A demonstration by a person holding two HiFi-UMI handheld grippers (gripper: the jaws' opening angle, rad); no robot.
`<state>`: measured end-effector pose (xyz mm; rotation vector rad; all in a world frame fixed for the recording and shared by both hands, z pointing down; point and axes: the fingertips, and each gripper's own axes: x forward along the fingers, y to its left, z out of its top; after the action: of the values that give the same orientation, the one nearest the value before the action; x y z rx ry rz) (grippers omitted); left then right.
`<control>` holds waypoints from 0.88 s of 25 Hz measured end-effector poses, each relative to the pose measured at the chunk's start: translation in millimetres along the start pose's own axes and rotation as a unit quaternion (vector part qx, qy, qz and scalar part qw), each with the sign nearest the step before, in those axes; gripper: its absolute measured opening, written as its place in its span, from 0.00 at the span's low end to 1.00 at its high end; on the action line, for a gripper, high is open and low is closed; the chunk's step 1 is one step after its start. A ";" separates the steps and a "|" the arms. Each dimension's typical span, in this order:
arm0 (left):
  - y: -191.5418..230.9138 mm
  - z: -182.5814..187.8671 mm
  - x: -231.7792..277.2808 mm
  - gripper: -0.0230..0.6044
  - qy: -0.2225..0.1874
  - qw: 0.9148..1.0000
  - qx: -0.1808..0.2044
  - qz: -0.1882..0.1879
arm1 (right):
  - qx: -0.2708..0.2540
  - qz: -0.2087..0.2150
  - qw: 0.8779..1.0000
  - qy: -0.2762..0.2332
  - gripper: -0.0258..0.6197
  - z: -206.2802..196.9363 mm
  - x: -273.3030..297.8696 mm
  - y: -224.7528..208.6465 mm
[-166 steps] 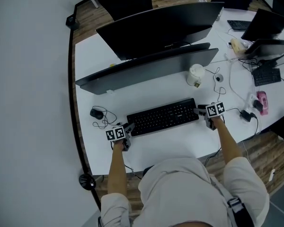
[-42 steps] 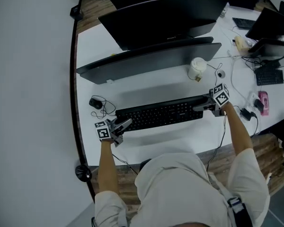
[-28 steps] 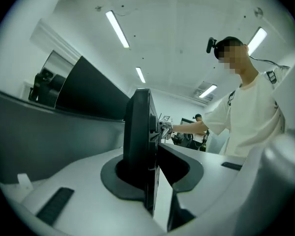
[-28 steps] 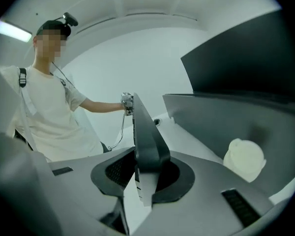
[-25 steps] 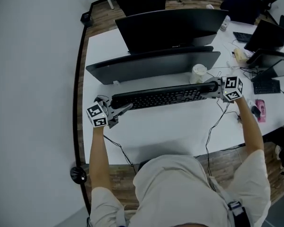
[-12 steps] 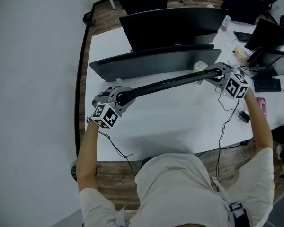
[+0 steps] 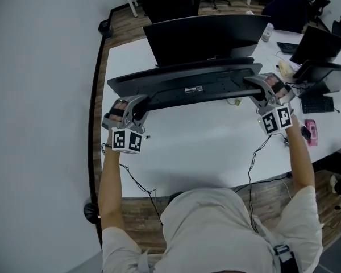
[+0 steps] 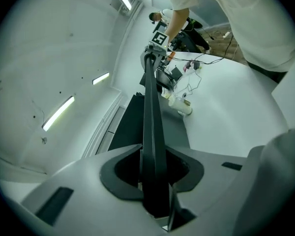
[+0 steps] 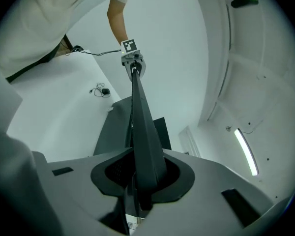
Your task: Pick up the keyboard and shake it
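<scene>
The fingers (image 8: 78, 191) of the left gripper (image 7: 137, 108) and right gripper (image 7: 254, 87) clamp narrowly on the ends of the keyboard (image 7: 196, 90), hiding them, the left pair having just closed a little further; its keys face away, unseen. Both arms (image 7: 111, 175) stretch forward, marker cubes (image 7: 127, 141) nearest the person. Black and slim, the keyboard hangs level just before the monitor (image 7: 176, 73), off the surface (image 7: 204, 147), labelled underside up.

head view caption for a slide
Keyboard held above the white desk, underside up, left tongs and right tongs clamping its ends.
</scene>
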<state>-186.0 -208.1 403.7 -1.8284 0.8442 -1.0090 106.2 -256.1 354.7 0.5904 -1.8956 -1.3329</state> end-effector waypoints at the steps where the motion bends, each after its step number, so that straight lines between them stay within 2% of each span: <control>1: 1.6 -0.2 -1.3 0.21 -0.002 1.000 -0.008 0.006 | -0.011 -0.005 1.000 0.001 0.23 3.9 -3.6 -5.4; 6: -12.5 -4.2 0.2 0.21 0.002 0.999 -0.042 0.021 | -0.087 -0.020 0.996 0.011 0.24 21.4 -13.4 -32.5; 9: -16.2 -7.7 -0.2 0.21 0.015 0.997 -0.064 0.042 | -0.114 -0.041 0.993 0.012 0.24 28.9 -17.0 -32.8; 11: -13.0 -7.5 -3.7 0.21 0.022 0.996 -0.067 0.054 | -0.116 -0.059 0.991 0.011 0.24 30.6 -19.0 -28.2; 14: -5.8 -8.0 -11.5 0.21 0.043 0.996 -0.041 0.061 | -0.104 -0.087 0.991 0.009 0.24 32.1 -20.8 -18.9; 17: 1.1 -7.7 -22.6 0.21 0.058 0.995 -0.035 0.073 | -0.091 -0.117 0.989 0.005 0.24 37.4 -25.3 -8.5; 22: -12.7 -8.8 -26.2 0.21 0.059 0.994 -0.053 0.075 | -0.112 -0.118 0.987 0.001 0.25 43.1 -27.1 -8.0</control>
<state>-203.6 -184.1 409.9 -1.7754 1.1089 -0.9998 89.3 -213.8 330.7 0.7155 -1.6818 -1.6684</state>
